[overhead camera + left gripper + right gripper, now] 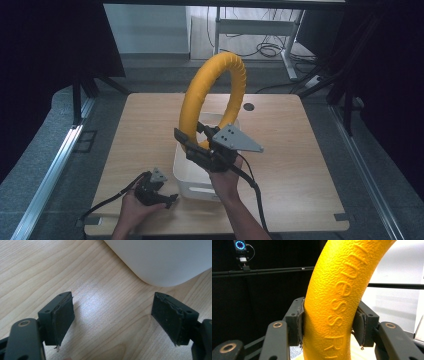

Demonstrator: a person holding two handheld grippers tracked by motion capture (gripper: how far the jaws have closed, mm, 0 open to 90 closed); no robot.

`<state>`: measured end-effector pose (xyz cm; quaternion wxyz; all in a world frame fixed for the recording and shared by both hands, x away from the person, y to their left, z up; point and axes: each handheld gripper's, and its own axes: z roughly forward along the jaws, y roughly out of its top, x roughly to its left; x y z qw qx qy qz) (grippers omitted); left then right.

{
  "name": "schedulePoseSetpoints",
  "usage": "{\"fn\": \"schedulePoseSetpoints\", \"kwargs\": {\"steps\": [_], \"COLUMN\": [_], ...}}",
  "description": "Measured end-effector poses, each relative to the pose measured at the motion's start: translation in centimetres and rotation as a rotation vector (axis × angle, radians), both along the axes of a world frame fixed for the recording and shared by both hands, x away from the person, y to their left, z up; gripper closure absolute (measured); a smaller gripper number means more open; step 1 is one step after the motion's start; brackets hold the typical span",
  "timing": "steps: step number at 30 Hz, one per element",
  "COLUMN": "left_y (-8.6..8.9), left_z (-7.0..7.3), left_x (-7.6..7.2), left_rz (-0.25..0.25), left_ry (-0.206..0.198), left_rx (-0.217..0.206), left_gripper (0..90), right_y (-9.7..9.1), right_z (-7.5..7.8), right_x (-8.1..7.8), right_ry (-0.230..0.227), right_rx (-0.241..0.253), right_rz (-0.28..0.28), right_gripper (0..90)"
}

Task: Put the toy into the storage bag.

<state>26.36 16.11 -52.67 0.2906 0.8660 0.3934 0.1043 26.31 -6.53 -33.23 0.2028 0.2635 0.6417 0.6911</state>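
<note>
On the left, the left gripper [159, 192] rests low on the wooden table [300, 165], its jaws spread wide with nothing between them, just beside the white bin [192, 187]. In the middle, the right gripper [192, 147] is clamped on the yellow ring [200, 90] and holds it upright above the bin. I think the ring is being placed into the bin; next it must go down carefully, then the jaws release.
</note>
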Motion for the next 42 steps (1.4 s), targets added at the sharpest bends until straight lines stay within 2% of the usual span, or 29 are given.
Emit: {"fn": "schedulePoseSetpoints", "kwargs": {"steps": [7, 21, 34, 38, 42], "left_y": [0.0, -0.1, -0.2, -0.2, -0.3], "left_z": [0.0, -0.1, -0.2, -0.2, -0.2], "left_x": [0.0, 0.0, 0.0, 0.1, 0.0], "left_rz": [0.000, 0.000, -0.001, -0.008, 0.003], "left_ry": [0.001, 0.013, 0.019, 0.022, 0.020], "left_rx": [0.000, -0.004, -0.004, 0.005, -0.006], "left_gripper": [18.5, 18.5, 18.4, 18.5, 18.4], "right_y": [0.4, 0.9, 1.4, 1.6, 1.8], "right_z": [-1.0, -2.4, -3.9, -4.4, -5.0], "right_x": [0.0, -0.4, -0.8, -1.1, -1.2], "right_ry": [0.021, 0.031, 0.058, 0.049, 0.065], "right_rx": [0.001, 0.011, 0.017, 0.020, 0.025], "right_rz": [0.006, -0.021, -0.035, -0.052, -0.055], "right_gripper": [49.5, 49.4, 49.3, 49.3, 49.3]}}
